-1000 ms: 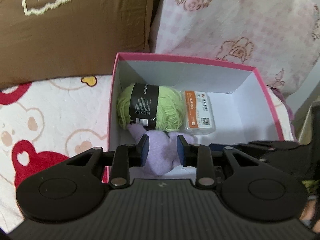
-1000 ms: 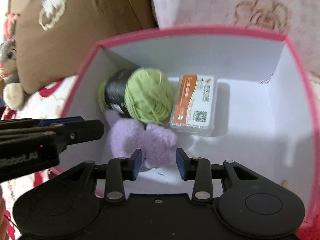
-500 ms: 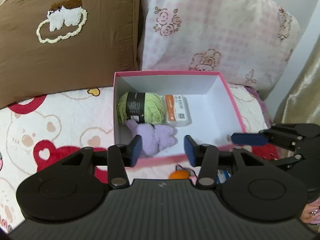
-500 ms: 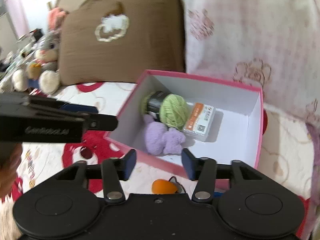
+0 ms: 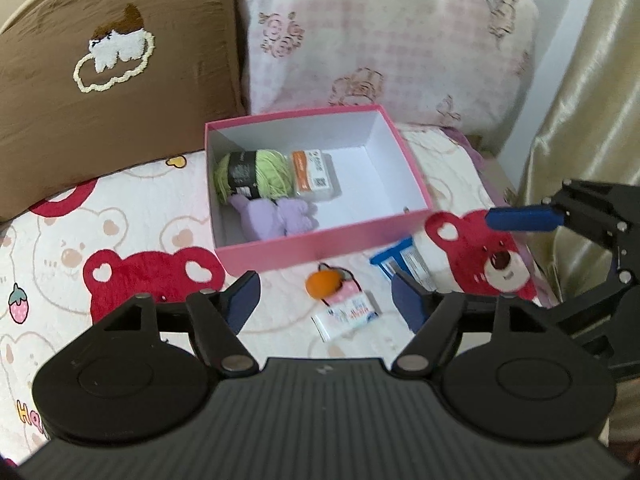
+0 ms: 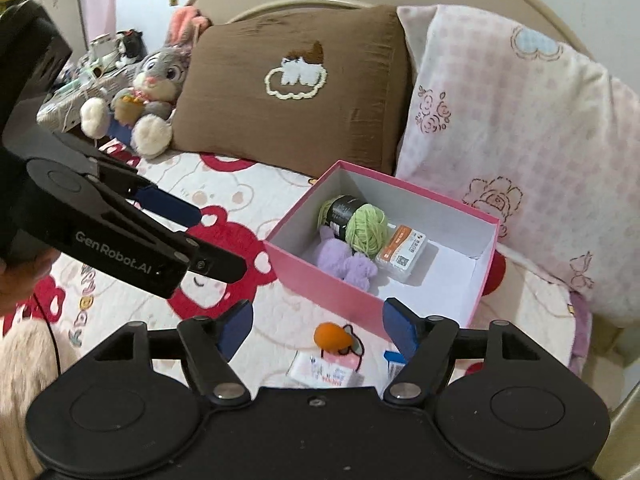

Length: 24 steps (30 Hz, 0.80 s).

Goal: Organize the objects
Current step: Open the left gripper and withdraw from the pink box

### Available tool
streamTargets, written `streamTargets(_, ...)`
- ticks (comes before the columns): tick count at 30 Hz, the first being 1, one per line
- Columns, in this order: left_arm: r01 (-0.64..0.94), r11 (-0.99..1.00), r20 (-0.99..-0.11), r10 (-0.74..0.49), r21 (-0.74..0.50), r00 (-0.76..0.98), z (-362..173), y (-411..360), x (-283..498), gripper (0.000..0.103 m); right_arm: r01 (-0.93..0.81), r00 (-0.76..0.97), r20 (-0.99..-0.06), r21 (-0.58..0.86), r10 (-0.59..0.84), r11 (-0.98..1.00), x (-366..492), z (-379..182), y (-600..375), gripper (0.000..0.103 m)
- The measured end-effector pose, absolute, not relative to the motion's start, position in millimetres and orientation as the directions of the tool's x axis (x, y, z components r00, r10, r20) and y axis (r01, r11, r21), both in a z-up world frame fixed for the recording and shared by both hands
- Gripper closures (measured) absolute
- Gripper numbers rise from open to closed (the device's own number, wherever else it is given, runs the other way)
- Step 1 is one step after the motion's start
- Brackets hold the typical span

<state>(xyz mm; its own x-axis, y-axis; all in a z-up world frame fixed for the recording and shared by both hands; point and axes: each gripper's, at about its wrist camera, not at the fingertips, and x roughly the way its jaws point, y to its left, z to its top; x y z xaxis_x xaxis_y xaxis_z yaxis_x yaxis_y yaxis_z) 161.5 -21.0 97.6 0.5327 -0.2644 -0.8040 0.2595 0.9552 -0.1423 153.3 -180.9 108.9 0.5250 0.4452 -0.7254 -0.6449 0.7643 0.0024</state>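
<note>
Left gripper (image 5: 325,305) above bedspread (image 5: 60,240), fingers spread wide, nothing between them. Right gripper (image 6: 318,326) likewise wide apart, holding nothing. Pink box (image 5: 320,248) on bed near brown pillow (image 5: 120,92) and pink floral pillow (image 5: 380,40). Inside box, left end: green yarn ball (image 5: 256,172), purple plush (image 5: 276,216) just in front, small orange-labelled packet (image 5: 316,176) beside yarn. Outside box, near front wall: orange keychain toy (image 5: 324,283), white tissue pack (image 5: 346,316), blue-white packet (image 5: 400,262) (partly hidden by fingertip). Grey bunny plush (image 6: 152,88) beside brown pillow.

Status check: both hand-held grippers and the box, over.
Left hand-held gripper open, empty. Right hand-held gripper open, empty. Pink box holds yarn, plush, packet. Orange keychain outside; nothing blocking.
</note>
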Motion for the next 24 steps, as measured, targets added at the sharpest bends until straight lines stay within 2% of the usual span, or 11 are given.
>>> streamTargets(3,0.273,0.951,-0.810,-0.275,-0.148,0.518,99.1,-27.5,148.4,0.028,-0.656,0.536,-0.716,-0.020,0.448,0.754,140.0,108.2,-191.1,0.018)
streamTargets(13,0.300,0.938,-0.815,-0.308,-0.175,0.490,83.8,-49.4,117.9,0.019,-0.683,0.535,-0.722,-0.063,0.438,0.728,113.9,85.3,-222.6,0.008)
streamTargets(24,0.316,0.924,-0.816,-0.348,-0.215,0.461,39.3,-76.9,114.9,0.014,-0.698,0.532,-0.712,-0.064,0.457,0.713,112.3,36.6,-238.3,0.006)
